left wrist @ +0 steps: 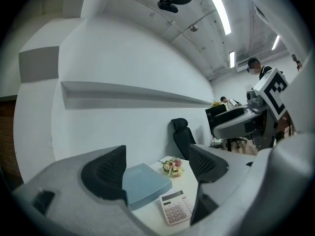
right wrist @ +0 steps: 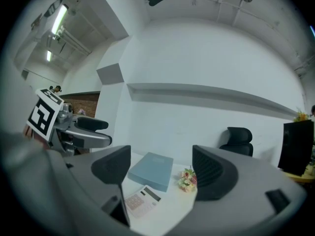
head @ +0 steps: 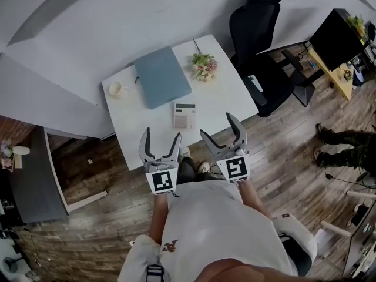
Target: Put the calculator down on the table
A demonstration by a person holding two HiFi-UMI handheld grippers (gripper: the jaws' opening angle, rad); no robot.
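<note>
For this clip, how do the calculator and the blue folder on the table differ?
The calculator is small and pale, with keys and a dark display; the blue folder is far larger and plain. The calculator lies near the front edge of the table, the blue folder farther back. Both lie flat on it.

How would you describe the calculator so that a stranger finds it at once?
Start at the white table. Near its front edge, beside the blue folder, lies the calculator. It alone is small and pale, with keys and a dark display.
</note>
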